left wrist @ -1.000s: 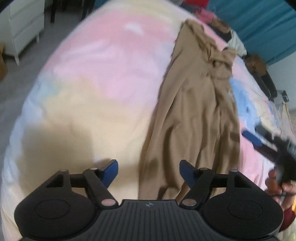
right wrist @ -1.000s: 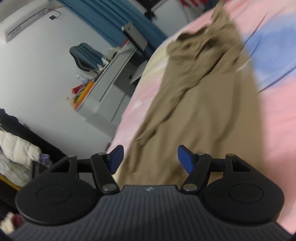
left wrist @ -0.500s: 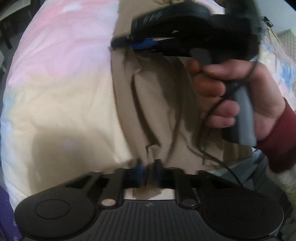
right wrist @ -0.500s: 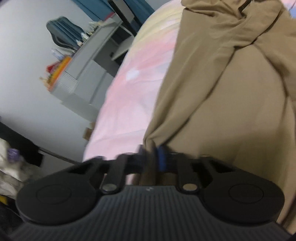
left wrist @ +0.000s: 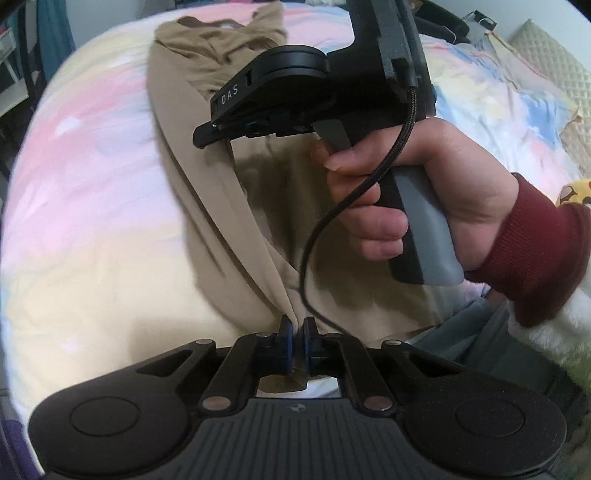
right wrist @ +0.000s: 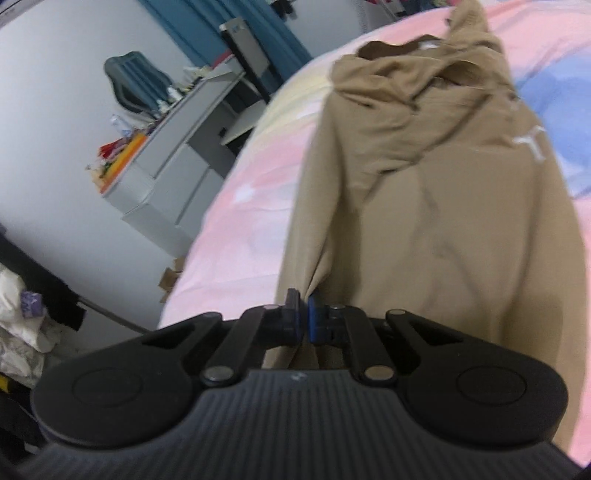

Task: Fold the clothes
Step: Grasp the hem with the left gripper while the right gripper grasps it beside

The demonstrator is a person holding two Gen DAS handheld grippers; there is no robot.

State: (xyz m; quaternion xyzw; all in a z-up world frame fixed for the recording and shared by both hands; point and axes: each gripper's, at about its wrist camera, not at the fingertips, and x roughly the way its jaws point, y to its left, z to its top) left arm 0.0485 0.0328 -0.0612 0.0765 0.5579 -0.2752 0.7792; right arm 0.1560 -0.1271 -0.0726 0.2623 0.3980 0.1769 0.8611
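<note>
A tan hoodie (right wrist: 443, 206) is laid lengthwise on a pastel bedspread (left wrist: 92, 192), hood at the far end. Its near hem is pinched by the left gripper (left wrist: 295, 332); a left-edge fold is pinched by the right gripper (right wrist: 302, 314). A grey desk (right wrist: 177, 162) and blue curtain (right wrist: 192, 22) are seen left of the bed. "DAS" (left wrist: 233, 96) is read on the right tool.

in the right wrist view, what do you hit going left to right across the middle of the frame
white wall → grey desk → pink bedsheet → tan garment, pinched at its near edge by the right gripper
</note>
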